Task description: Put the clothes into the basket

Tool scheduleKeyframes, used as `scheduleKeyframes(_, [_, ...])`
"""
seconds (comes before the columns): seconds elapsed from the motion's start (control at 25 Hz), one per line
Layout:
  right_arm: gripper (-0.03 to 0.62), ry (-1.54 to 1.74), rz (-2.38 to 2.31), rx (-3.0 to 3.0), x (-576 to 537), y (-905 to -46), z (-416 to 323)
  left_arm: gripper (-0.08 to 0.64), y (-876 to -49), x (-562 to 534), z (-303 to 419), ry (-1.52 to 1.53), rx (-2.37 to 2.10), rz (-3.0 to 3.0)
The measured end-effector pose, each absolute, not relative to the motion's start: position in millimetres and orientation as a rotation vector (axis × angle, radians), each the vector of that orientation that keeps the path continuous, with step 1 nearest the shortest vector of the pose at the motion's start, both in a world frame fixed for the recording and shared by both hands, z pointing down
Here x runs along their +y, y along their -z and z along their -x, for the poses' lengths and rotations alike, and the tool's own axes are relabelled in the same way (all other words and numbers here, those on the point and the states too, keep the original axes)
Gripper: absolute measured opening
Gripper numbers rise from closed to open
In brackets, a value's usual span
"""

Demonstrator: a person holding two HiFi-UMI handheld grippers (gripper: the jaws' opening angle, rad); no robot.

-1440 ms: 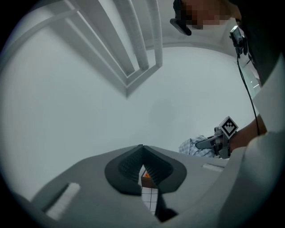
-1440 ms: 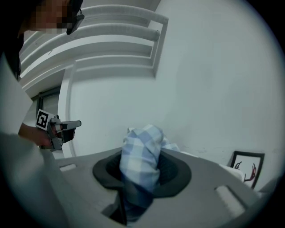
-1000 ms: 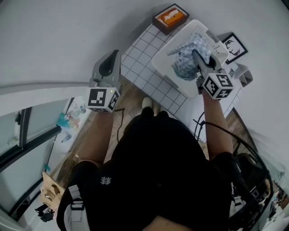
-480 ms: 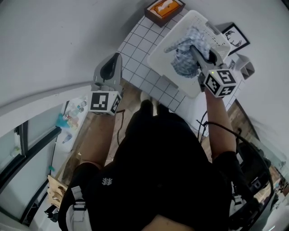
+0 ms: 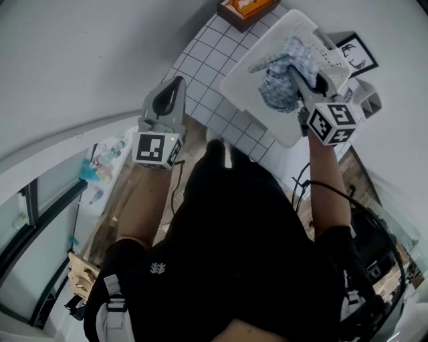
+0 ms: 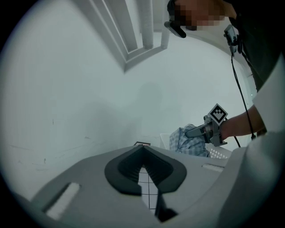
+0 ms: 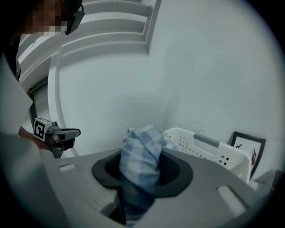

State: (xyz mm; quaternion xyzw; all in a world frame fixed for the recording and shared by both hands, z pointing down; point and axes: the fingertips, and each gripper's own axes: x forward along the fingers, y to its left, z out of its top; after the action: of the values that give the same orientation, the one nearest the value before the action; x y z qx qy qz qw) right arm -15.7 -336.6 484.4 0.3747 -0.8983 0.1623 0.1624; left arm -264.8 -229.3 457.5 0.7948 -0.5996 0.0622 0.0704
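Right gripper [image 5: 295,79]: clamped on a bunch of the checked cloth [image 7: 140,156], held over the basket [image 5: 239,85].
Left gripper [image 6: 143,150]: closed on nothing, well apart from the basket, above the near edge of the tiled surface [image 5: 207,67].
Checked cloth: partly draped inside the basket, partly hanging from the right jaws; not yet let go.
Cloth handling: judged light, soft and limp; likely to sag, fold and trail wherever unsupported; not fragile, not slippery against the pads.
Where to hold: a gathered fold near the middle, as now; a pinch at a hem or corner judged likelier to leave a tail over the rim.
Basket: white plastic with perforated walls, standing on the tiled surface, near a framed picture [image 5: 358,55] and a dark box with orange contents [image 5: 246,8].
Writing: none readable. Only black-and-white square patterns on the gripper cubes, a line drawing in the frame, and a small pale emblem [image 5: 156,268] on the person's dark top, too small to read.
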Motion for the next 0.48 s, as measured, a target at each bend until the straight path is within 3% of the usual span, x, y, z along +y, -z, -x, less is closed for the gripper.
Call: scheduleKeyframes(0.48, [0.149, -0.432, -0.974, -2.517, -334, -504, 39, 0.006, -467, -225, 286, -0.192, -1.85, -2.326])
